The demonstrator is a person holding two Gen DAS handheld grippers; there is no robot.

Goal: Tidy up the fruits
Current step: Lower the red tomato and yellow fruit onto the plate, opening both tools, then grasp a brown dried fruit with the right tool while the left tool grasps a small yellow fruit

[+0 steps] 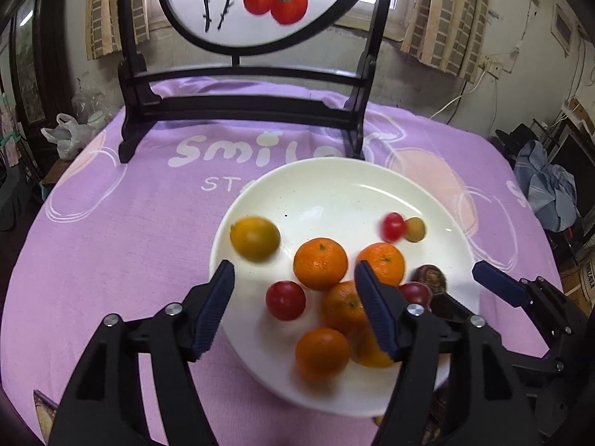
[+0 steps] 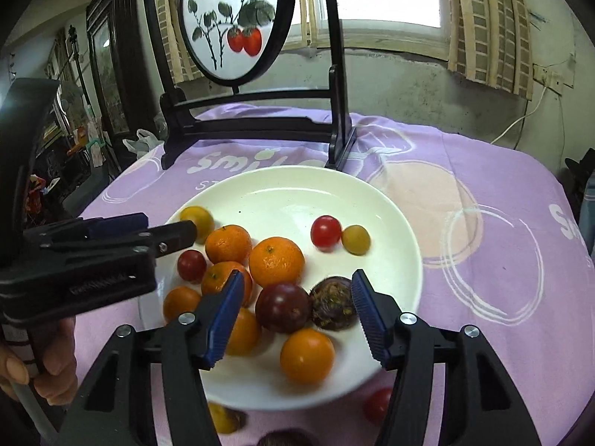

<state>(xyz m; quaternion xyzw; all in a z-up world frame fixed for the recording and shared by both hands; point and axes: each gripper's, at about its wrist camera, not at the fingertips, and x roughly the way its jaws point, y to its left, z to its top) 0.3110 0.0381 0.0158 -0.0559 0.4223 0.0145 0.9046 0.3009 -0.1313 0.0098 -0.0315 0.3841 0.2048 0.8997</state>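
Note:
A white plate (image 1: 334,186) on the purple cloth holds several oranges (image 1: 319,263), red cherry tomatoes (image 1: 285,299), a yellow fruit (image 1: 254,238) and dark purple fruits (image 2: 282,308). My left gripper (image 1: 293,271) hangs open over the plate's near side, with nothing pressed between its pads. My right gripper (image 2: 297,278) is open too, above the dark purple fruit and the rough brown one (image 2: 331,303). In the left wrist view, a blue pad (image 1: 498,286) of the right gripper shows at the plate's right rim. In the right wrist view, the left gripper's fingers (image 2: 174,234) reach in from the left.
A black wooden stand with a round painted screen (image 1: 260,0) rises behind the plate. Loose on the cloth in front of the plate lie a red tomato (image 2: 377,405), a yellow fruit (image 2: 223,418) and a dark fruit (image 2: 286,438). A hand (image 2: 44,364) holds the left gripper's handle.

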